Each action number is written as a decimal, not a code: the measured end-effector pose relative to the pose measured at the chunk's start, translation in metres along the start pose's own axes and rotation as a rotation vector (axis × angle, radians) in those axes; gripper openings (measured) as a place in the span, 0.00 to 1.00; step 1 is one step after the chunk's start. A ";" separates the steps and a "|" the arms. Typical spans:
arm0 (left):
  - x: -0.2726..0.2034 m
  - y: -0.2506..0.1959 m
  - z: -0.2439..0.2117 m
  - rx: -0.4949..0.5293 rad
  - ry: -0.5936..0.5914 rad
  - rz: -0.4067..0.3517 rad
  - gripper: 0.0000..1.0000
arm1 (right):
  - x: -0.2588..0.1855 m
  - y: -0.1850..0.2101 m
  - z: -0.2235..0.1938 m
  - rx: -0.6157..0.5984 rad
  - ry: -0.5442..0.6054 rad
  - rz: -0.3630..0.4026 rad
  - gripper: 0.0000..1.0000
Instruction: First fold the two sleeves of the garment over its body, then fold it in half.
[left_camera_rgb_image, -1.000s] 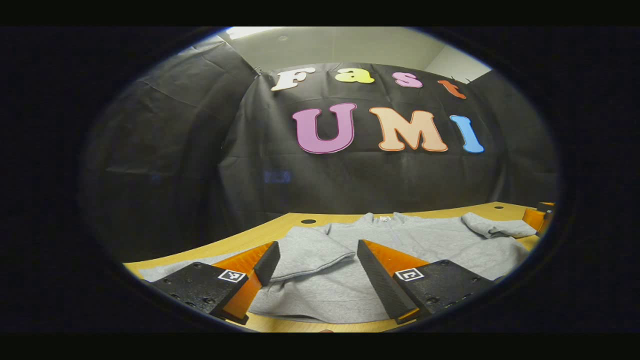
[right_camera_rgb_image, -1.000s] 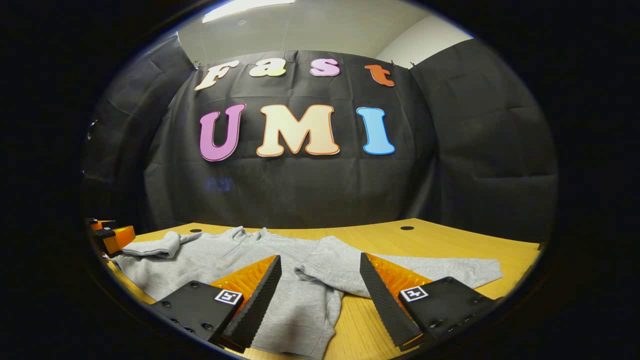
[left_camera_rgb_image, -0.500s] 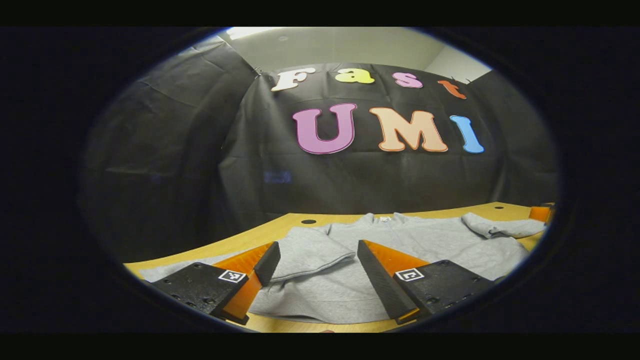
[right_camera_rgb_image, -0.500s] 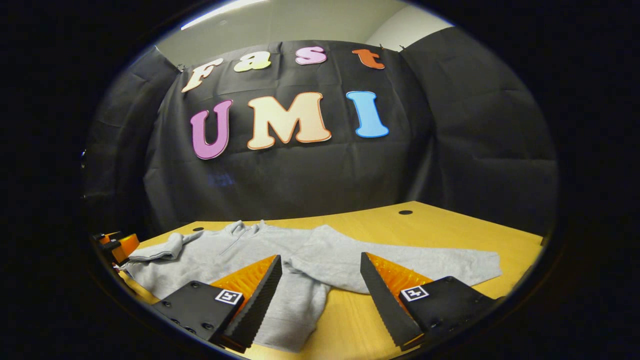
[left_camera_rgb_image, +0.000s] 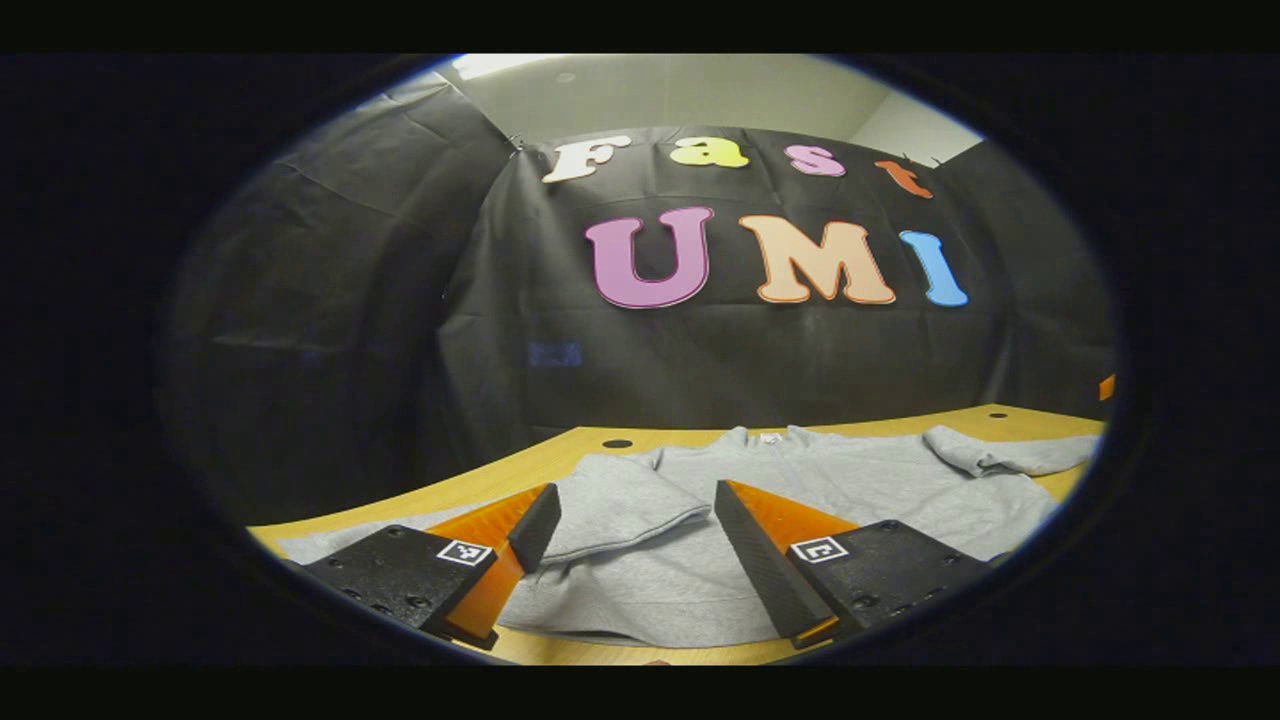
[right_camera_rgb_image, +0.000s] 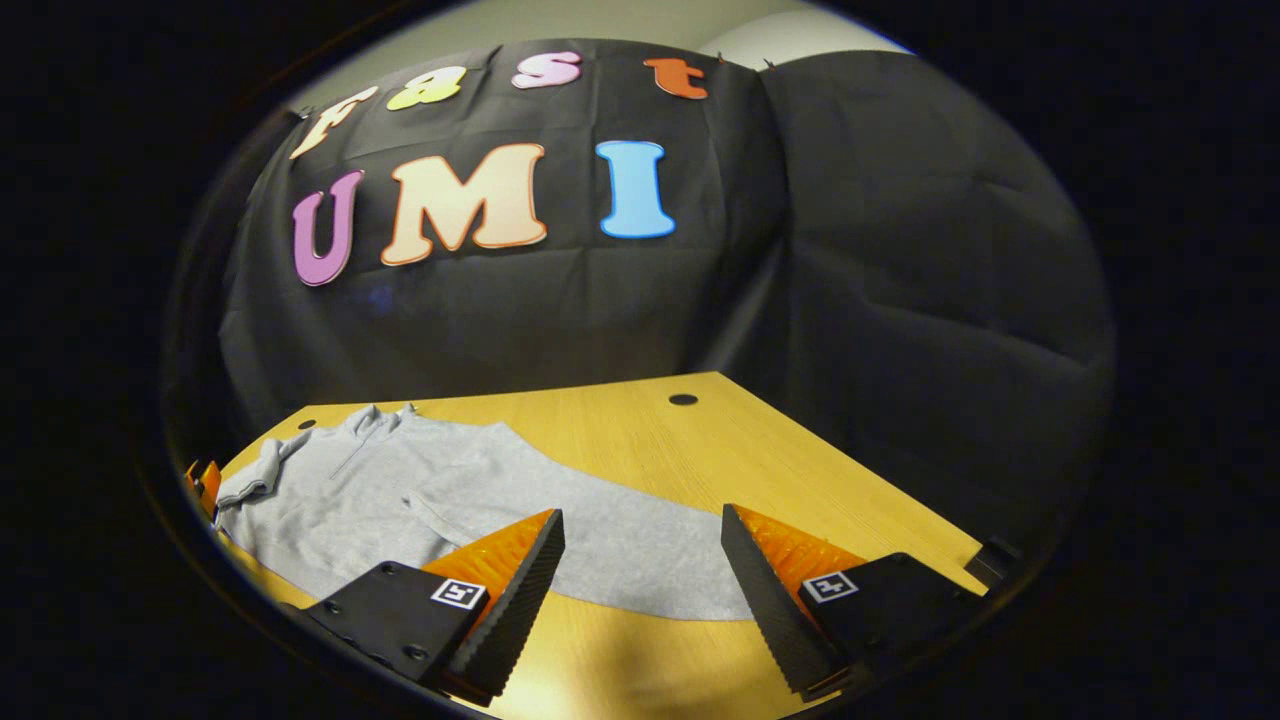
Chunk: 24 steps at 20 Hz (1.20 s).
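1. Your left gripper (left_camera_rgb_image: 635, 535) gapes wide, gripping nothing; the folded sleeve (left_camera_rgb_image: 620, 505) lies between its fingers.
2. Your right gripper (right_camera_rgb_image: 640, 570) spreads wide over the other sleeve (right_camera_rgb_image: 640, 550).
3. Beyond, the garment (right_camera_rgb_image: 340, 500) lies flat on the table (right_camera_rgb_image: 700, 450).

Black cloth (right_camera_rgb_image: 900, 300) drapes the booth behind a yellow wooden desk (right_camera_rgb_image: 760, 450); round holes (right_camera_rgb_image: 683, 399) near its far edge, pale ceiling (left_camera_rgb_image: 680, 90) above.
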<state>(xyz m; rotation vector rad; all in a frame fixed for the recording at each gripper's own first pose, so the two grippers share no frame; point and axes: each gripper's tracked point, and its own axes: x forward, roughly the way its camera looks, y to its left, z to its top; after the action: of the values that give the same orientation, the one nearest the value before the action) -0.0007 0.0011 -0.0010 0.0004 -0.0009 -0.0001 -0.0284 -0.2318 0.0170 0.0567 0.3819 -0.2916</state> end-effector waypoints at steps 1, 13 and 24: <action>0.000 0.000 0.000 0.000 0.000 0.000 0.92 | 0.006 -0.012 -0.007 0.016 0.040 -0.009 0.99; 0.000 0.000 0.001 0.000 0.000 0.000 0.92 | 0.061 -0.071 -0.085 -0.038 0.364 -0.103 0.94; 0.000 0.001 0.000 0.000 0.000 -0.001 0.92 | 0.064 -0.071 -0.093 -0.060 0.390 -0.076 0.99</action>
<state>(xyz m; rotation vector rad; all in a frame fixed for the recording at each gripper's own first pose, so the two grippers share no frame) -0.0009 0.0019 -0.0009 0.0003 -0.0008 -0.0008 -0.0258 -0.3064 -0.0933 0.0405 0.7814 -0.3446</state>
